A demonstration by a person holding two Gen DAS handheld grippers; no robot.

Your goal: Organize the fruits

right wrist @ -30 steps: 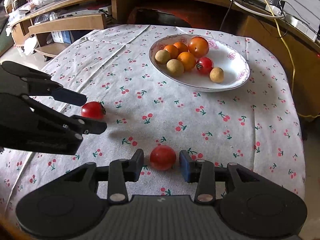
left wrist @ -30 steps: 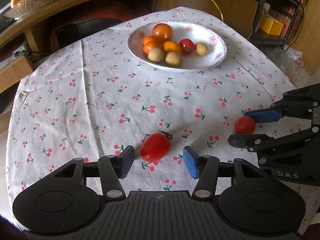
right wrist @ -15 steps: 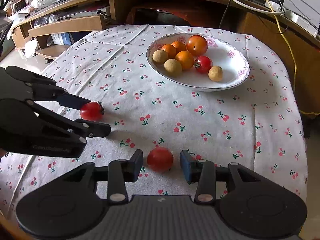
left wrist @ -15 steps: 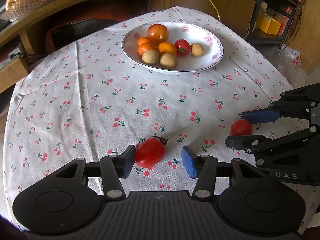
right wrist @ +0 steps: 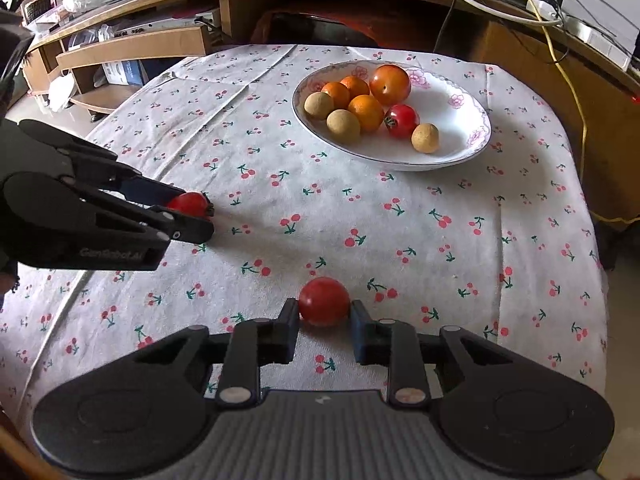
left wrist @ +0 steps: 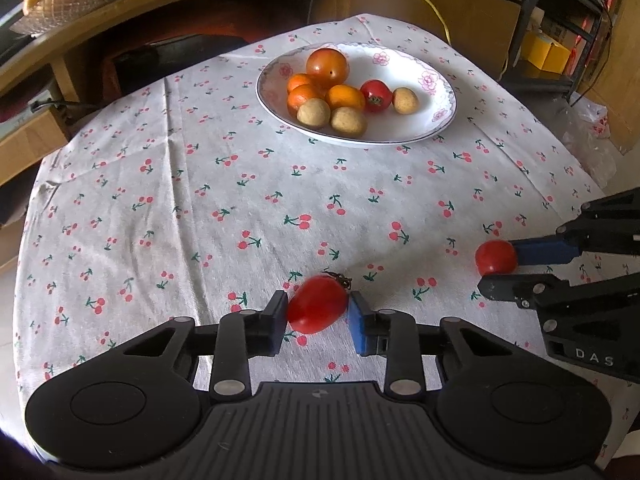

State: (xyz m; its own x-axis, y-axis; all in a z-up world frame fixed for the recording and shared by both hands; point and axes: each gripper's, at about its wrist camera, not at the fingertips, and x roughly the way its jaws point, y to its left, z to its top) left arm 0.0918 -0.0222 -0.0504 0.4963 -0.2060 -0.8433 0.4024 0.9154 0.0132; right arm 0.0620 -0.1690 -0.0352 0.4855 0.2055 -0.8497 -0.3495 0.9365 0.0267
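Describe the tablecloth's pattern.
White cloth tablecloth printed with small red cherries on green stems; clearest in the left wrist view.

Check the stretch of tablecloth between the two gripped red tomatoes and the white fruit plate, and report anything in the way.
Nothing visible blocks it. From the oblong red tomato in the closing left gripper and the round red tomato in the right gripper, only bare cherry-print tablecloth reaches the white floral-rimmed plate, whose right side has room.

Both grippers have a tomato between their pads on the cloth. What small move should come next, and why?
Probably a short lift of both. The left gripper is closing on the oblong tomato, pads at its sides; the right gripper is shut on the round tomato. Both tomatoes sit on the cherry-print tablecloth, and the fruit plate lies farther off.
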